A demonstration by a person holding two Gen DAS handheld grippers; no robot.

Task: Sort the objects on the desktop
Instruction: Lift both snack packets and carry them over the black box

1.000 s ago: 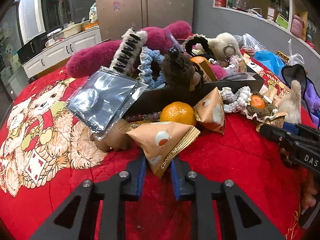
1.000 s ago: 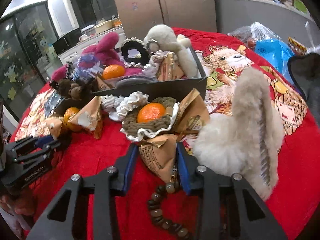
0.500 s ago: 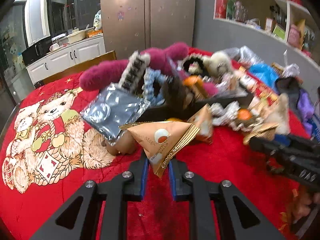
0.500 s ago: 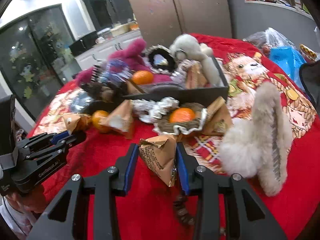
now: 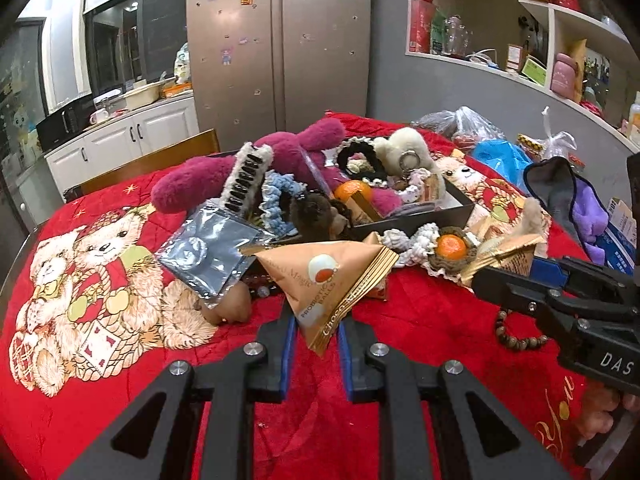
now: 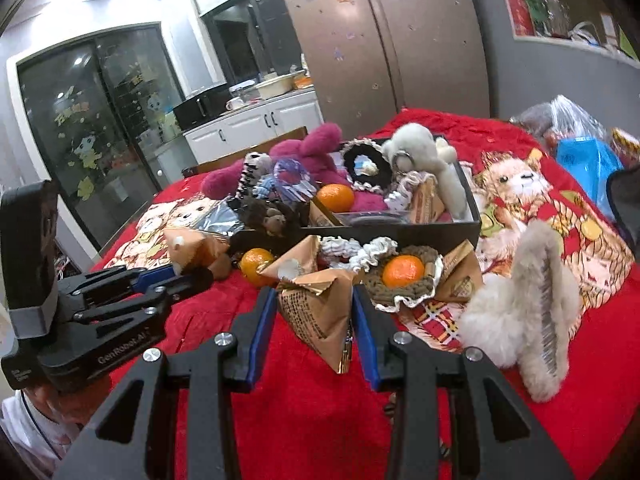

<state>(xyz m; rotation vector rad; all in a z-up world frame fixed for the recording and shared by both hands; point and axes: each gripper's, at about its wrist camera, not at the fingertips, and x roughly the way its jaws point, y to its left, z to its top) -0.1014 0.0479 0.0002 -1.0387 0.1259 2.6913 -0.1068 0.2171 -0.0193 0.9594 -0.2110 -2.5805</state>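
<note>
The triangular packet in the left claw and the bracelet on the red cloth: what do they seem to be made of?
The triangular packet looks like thin matte printed film, perhaps lined with foil: its sealed edge is ribbed and gold-striped, and its faces crease sharply. The bracelet looks like dark brown wooden beads with a dull sheen, though polished seed or plastic is also possible.

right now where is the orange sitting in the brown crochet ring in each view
Left wrist: the orange in the crochet ring shows right of centre, on the red cloth just in front of the black tray, beyond the right gripper.
Right wrist: the same orange is at centre, just beyond the snack packet that the right gripper holds.
Shared landmark: the black tray's front wall, directly behind the orange in both views.
</note>
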